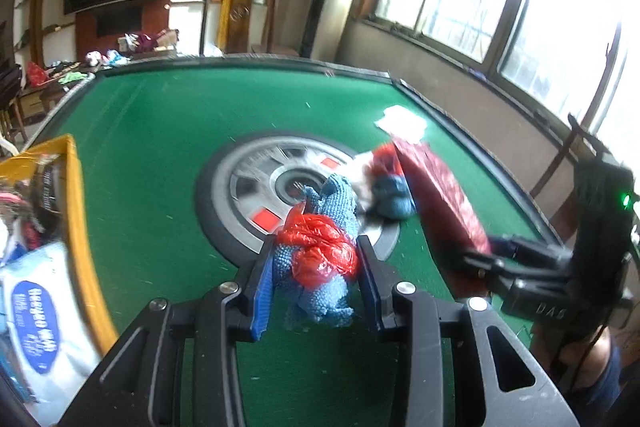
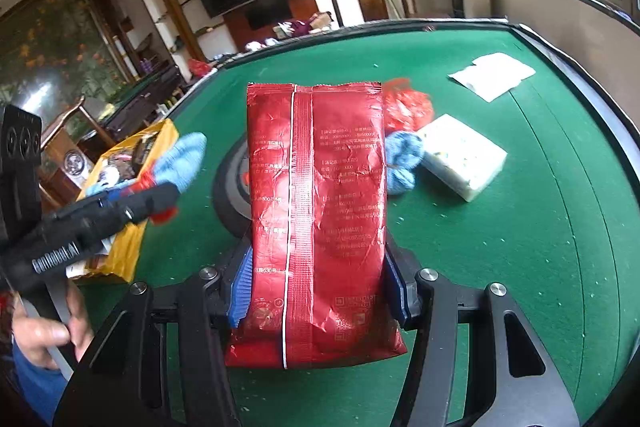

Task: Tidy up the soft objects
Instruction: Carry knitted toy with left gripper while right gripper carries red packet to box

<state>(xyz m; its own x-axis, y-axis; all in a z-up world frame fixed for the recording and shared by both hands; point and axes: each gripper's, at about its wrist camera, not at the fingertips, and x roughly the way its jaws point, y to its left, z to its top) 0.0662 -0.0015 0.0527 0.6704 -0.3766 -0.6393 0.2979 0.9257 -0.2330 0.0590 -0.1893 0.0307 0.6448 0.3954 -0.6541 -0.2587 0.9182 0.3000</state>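
Left gripper (image 1: 316,267) raised over the green table (image 1: 160,131), clamped on a blue knitted cloth (image 1: 320,227) bundled with red plastic (image 1: 320,251), beside the yellow box (image 1: 80,219); right gripper (image 2: 320,291) level, clamped on an upright red packet (image 2: 316,219).

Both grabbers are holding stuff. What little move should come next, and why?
Probably carry the left gripper over to the yellow box. It is already shut on the blue cloth bundle, and the box beside it already holds other things.
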